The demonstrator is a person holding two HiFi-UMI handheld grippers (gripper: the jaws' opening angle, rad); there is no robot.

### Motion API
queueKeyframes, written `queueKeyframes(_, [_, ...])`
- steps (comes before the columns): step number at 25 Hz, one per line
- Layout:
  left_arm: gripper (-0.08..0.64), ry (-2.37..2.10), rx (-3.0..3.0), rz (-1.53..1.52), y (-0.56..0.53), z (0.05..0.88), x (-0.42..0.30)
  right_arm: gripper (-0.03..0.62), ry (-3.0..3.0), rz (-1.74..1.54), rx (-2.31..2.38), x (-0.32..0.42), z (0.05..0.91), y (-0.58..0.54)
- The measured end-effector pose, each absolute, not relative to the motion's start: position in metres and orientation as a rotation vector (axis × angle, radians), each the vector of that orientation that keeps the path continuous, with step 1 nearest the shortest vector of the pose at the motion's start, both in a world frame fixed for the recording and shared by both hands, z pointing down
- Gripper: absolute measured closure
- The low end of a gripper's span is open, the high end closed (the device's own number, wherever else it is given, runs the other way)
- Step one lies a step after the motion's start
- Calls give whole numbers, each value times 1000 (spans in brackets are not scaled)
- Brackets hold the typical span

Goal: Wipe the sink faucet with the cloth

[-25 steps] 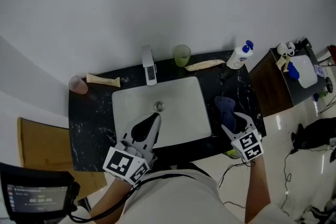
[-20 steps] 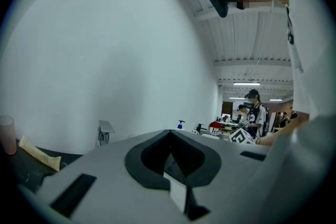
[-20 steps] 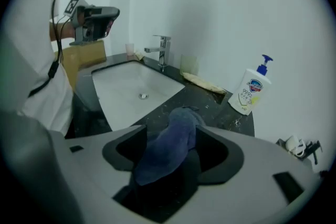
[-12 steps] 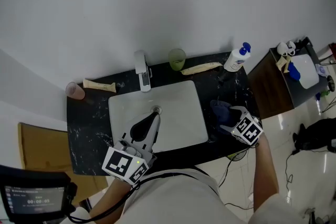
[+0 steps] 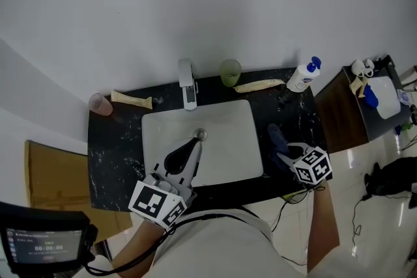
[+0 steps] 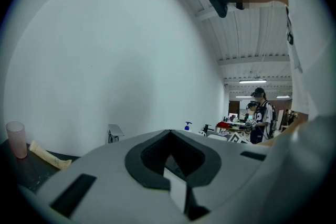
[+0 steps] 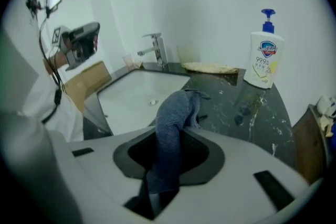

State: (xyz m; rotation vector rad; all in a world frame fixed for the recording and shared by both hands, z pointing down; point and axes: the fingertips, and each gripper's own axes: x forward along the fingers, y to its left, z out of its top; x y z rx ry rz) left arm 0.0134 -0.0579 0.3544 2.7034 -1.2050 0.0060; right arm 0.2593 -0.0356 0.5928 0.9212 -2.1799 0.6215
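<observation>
Cloth (image 7: 176,113) on counter (image 5: 117,159) right of sink (image 5: 228,137); right gripper (image 5: 284,153) jaws just closing, pinching it. Left gripper (image 5: 194,145) pressed together, empty. Faucet (image 5: 187,84) at far edge, apparently not yet wiped.

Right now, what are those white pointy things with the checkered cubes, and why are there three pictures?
A person holds a grabbing tool in each hand. One picture comes from a camera on the person's head, looking down. The other two come from cameras riding on the tools. On the black counter are a white sink, a faucet, a soap bottle, a green cup and a pink cup. The right tool has just been closing and pinches a blue cloth. The left tool is shut and empty.
</observation>
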Motion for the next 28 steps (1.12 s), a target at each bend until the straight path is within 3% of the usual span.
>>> queueKeyframes(10, [560,-1389,2635,-13,-49,342,-32,483,-2701,495,848,124,466,-87])
queueKeyframes(18, [560,-1601,2505,-28,-41,347,-93,483,-2698,516,513,-3,457,-130])
queueKeyframes(23, [560,-1680,2453,-28,-39,353,-112,483,-2614,524,520,-18,470,-165])
queueKeyframes(28, [560,-1709,2433,-24,-38,353,-117,483,-2703,385,369,-33,421,-156])
